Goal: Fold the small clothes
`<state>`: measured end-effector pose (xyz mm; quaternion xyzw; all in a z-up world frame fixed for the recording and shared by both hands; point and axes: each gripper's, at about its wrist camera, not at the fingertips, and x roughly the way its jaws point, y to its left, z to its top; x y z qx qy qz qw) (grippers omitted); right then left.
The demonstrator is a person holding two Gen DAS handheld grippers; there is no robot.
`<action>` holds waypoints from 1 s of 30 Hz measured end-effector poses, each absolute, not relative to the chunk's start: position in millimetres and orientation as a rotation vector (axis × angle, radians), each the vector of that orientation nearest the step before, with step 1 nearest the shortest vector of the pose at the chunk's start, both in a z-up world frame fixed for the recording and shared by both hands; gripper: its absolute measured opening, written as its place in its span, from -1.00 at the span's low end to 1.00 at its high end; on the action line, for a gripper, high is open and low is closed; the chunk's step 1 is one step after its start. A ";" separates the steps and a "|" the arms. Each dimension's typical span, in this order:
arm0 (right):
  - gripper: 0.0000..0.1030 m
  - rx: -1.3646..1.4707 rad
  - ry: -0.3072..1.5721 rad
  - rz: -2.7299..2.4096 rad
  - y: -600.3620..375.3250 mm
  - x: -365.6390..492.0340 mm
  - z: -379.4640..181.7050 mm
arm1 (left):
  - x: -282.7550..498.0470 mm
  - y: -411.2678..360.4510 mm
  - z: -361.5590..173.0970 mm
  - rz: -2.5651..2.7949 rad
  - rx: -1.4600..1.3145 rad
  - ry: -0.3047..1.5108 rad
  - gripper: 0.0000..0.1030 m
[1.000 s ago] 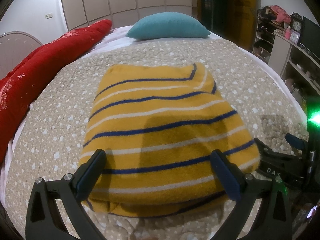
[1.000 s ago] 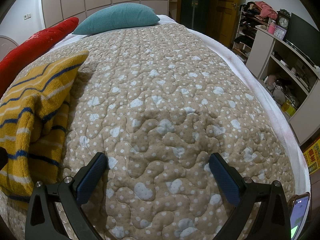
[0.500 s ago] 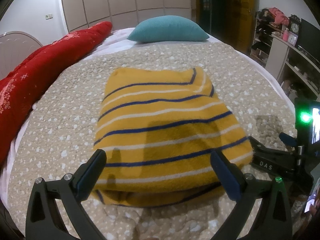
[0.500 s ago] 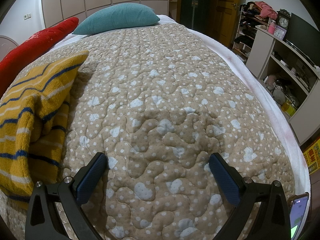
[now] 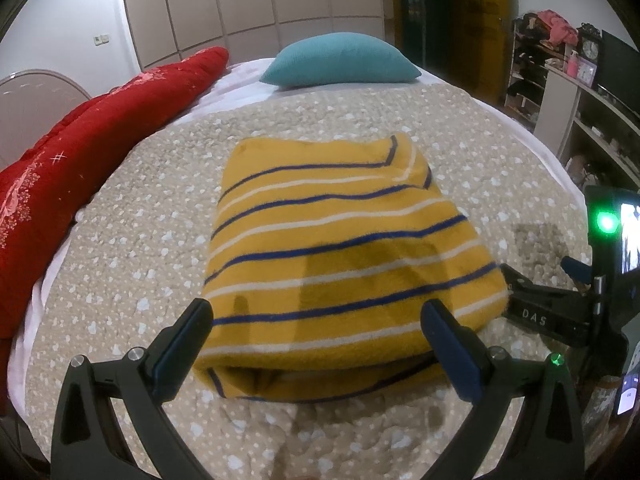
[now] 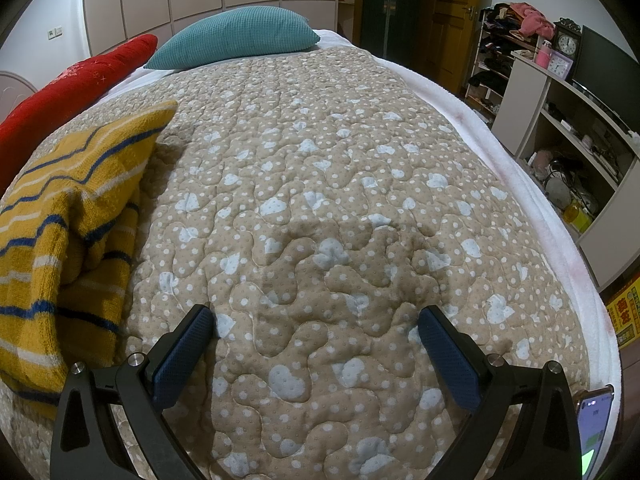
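Observation:
A yellow sweater [image 5: 336,256] with blue and white stripes lies folded into a rectangle on the beige quilt [image 5: 132,248]. My left gripper [image 5: 316,344] is open and empty, hovering just before the sweater's near folded edge. The right gripper shows at the right of the left wrist view [image 5: 560,300], resting beside the sweater's right edge. In the right wrist view my right gripper [image 6: 316,344] is open and empty over bare quilt [image 6: 340,208], and the sweater [image 6: 68,216] lies to its left.
A teal pillow [image 5: 340,60] lies at the head of the bed and a red bolster [image 5: 80,148] runs along the left side. White shelves [image 6: 568,132] with clutter stand off the bed's right edge. A phone [image 6: 596,428] shows at lower right.
My left gripper has drawn back and risen a little from the sweater, so the sweater sits farther away. The right gripper has not moved.

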<state>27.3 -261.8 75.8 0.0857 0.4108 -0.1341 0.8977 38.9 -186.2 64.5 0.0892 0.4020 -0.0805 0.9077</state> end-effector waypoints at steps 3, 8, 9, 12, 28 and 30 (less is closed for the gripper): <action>1.00 0.177 0.851 -0.278 -261.9 27.2 75.7 | 37.5 -183.3 63.6 -0.181 0.161 0.840 1.00; 1.00 0.177 0.851 -0.278 -261.5 27.3 75.7 | 30.2 -177.8 66.1 -0.206 0.126 0.843 1.00; 1.00 0.177 0.851 -0.278 -261.3 27.3 75.7 | 26.3 -176.4 68.2 -0.210 0.124 0.837 1.00; 1.00 0.177 0.851 -0.277 -262.1 27.1 75.6 | 15.6 -171.9 74.0 -0.210 0.128 0.815 1.00; 1.00 0.177 0.851 -0.277 -262.2 27.1 75.5 | -53.1 -123.0 99.5 -0.201 0.087 0.745 1.00; 1.00 0.177 0.851 -0.277 -261.9 27.2 75.5 | -58.5 -118.0 101.5 -0.202 0.077 0.740 1.00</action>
